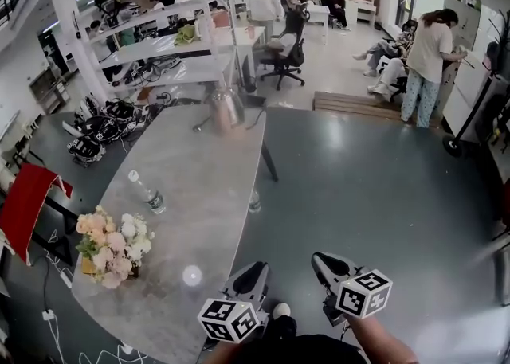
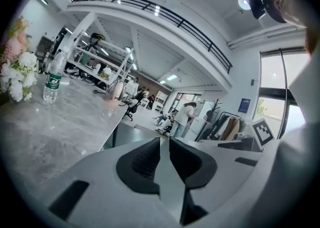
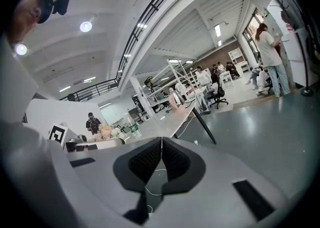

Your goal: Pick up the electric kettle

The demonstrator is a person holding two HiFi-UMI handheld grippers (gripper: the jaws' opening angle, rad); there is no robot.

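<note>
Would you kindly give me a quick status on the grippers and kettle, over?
Left gripper a slit open, empty; right gripper shut, empty. Kettle upright at far end of table, untouched. Water bottle and flowers stand nearer, left side.

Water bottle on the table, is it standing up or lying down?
Standing up. The water bottle rests on its base on the table, with its cap on top.

A grey marbled bench carries pink and cream flowers, a clear bottle with a green label and, at the far end, a silvery kettle tinged pink. At left, a red cloth. The floor is glossy dark grey. The left hand-held gripper and right hand-held gripper, pale grey with black pads, bear black-and-white square markers.
</note>
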